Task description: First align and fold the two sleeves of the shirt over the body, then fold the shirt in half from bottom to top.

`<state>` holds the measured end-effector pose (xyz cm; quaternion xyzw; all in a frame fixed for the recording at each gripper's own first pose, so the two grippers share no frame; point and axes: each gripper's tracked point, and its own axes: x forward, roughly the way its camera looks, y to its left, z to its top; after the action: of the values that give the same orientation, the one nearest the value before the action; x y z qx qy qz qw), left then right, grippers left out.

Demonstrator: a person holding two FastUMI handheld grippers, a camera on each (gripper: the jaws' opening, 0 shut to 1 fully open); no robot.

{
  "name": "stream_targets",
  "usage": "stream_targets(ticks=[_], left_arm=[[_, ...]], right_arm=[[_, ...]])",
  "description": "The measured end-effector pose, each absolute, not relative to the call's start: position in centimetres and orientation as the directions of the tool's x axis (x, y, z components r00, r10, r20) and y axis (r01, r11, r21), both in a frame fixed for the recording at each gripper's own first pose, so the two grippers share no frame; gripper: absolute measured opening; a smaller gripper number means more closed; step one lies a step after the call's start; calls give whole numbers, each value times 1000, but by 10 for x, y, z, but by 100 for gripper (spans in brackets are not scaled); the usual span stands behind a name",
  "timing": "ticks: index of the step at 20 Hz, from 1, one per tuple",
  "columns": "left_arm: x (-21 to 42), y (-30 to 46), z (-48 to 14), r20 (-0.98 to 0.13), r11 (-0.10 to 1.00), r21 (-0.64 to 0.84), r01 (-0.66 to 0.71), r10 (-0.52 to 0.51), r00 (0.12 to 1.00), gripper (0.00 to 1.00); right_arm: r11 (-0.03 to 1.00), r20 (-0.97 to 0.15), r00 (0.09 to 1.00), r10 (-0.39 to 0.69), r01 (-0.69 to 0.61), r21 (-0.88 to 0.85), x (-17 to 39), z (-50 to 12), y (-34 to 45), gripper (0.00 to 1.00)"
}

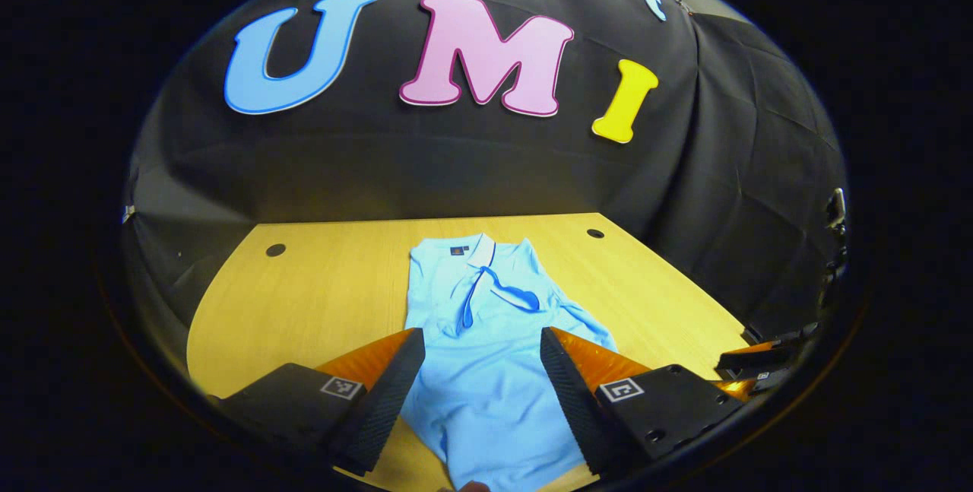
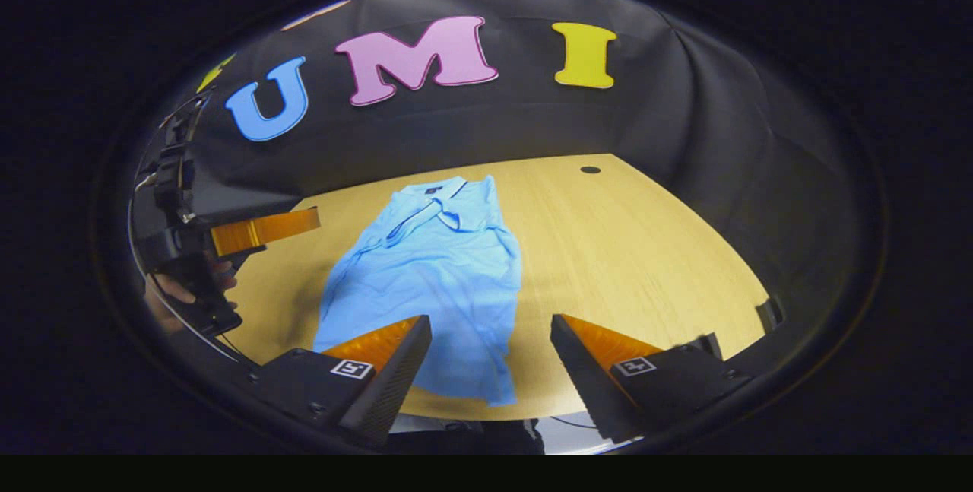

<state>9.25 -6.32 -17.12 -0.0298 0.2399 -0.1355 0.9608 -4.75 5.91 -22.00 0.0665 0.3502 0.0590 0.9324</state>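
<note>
A light blue polo shirt (image 1: pixel 486 325) lies flat on the wooden table (image 1: pixel 334 279), collar toward the far wall, and both sleeves look folded in over the body. My left gripper (image 1: pixel 480 389) hovers open above the shirt's lower half, nothing between its fingers. In the right gripper view the same shirt (image 2: pixel 433 271) lies left of centre with its hem near the table's front edge. My right gripper (image 2: pixel 490 374) is open over the lower right corner of the shirt. The left gripper (image 2: pixel 228 241), held by a hand, shows at the far left of that view.
The table (image 2: pixel 646 249) has bare wood to the right of the shirt and small round holes (image 1: pixel 275 250) near its back corners. The black cloth wall closes off the back and sides. The table's front edge (image 2: pixel 532 412) lies just beneath my right gripper.
</note>
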Motion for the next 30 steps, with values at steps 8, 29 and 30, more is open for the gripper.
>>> stream_targets(ticks=[8,29,30], left_arm=[[-20,-32,-272,-613,975,-92,204,-217,760,98],[-43,-62,-358,-782,979,-55,198,-165,601,21],[-45,-68,-357,-785,974,-83,208,-193,589,21]], right_arm=[[990,-741,659,130,-47,132,-91,-303,66,99],[995,-818,568,92,-83,55,-81,-342,64,32],[994,-818,566,97,-88,57,-80,-342,65,17]])
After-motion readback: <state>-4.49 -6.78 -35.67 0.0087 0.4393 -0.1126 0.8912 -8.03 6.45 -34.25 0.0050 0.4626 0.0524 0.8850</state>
